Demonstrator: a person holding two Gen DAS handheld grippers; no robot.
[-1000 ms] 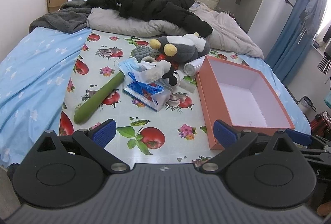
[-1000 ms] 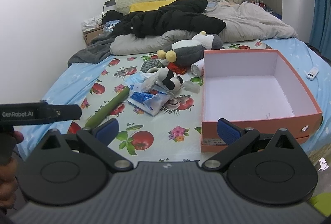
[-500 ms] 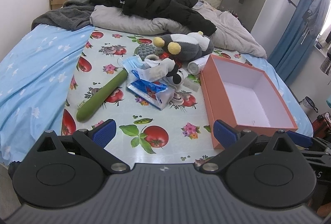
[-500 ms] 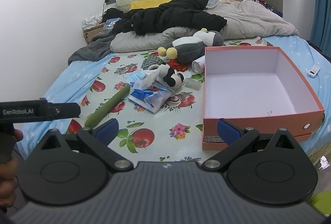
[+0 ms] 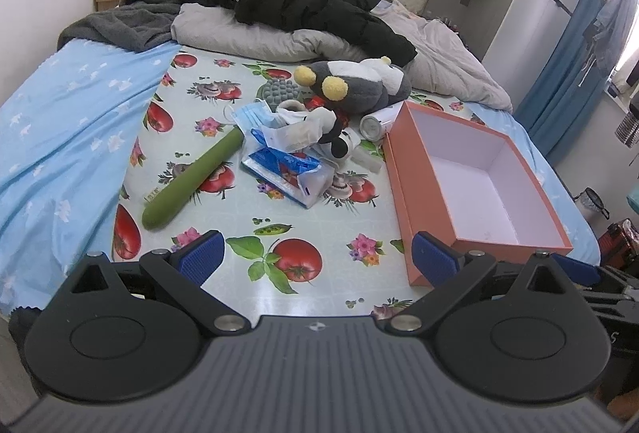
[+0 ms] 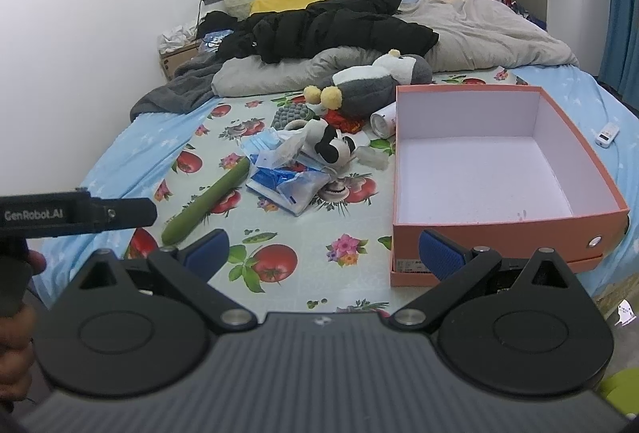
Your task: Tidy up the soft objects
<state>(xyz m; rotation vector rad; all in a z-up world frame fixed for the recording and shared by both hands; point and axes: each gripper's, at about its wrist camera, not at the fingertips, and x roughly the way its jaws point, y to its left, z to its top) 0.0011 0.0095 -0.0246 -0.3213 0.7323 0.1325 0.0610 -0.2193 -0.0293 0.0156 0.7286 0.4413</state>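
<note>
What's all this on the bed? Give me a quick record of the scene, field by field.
Setting: bed with a fruit-print cloth
Container: orange box, open and empty
Pile beside box: grey plush toy, black-and-white plush toy, face mask, blue packet
Apart from pile: green cucumber-shaped toy
Left gripper: open, holding nothing
Right gripper: open, holding nothing
</note>
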